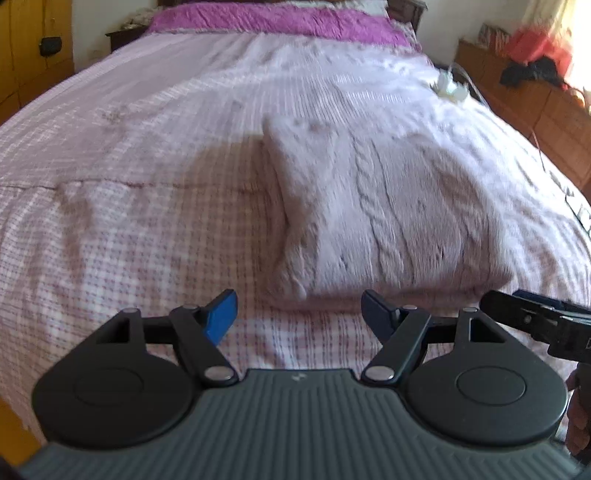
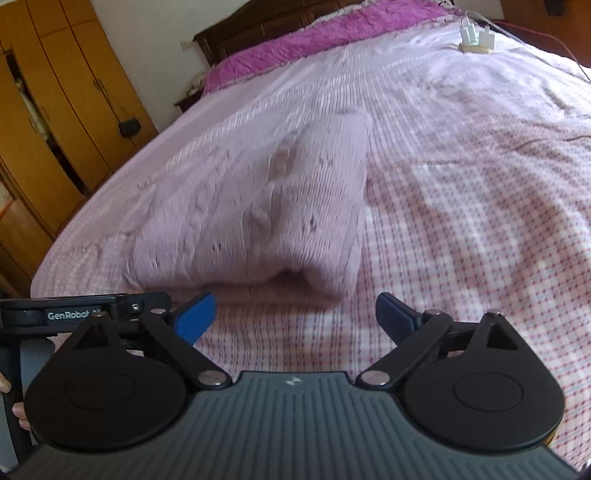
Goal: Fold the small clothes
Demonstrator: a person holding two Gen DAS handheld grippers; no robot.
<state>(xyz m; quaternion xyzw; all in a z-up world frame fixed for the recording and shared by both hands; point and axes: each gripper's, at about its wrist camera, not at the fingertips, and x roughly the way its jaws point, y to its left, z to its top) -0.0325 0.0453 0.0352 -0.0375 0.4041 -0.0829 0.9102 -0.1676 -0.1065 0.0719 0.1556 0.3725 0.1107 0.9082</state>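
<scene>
A pale lilac cable-knit sweater [image 1: 388, 206] lies folded into a thick block on the checked pink bedspread [image 1: 129, 221]. It also shows in the right wrist view [image 2: 266, 206], with a fold opening facing me. My left gripper [image 1: 299, 314] is open and empty, just short of the sweater's near edge. My right gripper [image 2: 295, 317] is open and empty, also just short of the near edge. The right gripper shows at the right edge of the left wrist view [image 1: 535, 317], and the left gripper shows at the left of the right wrist view [image 2: 85, 314].
A magenta blanket [image 1: 273, 18] lies at the head of the bed. A small white object [image 2: 476, 37] sits on the far bedspread. Wooden wardrobes [image 2: 55, 110] stand left of the bed, and a wooden dresser [image 1: 535, 96] with clothes stands right.
</scene>
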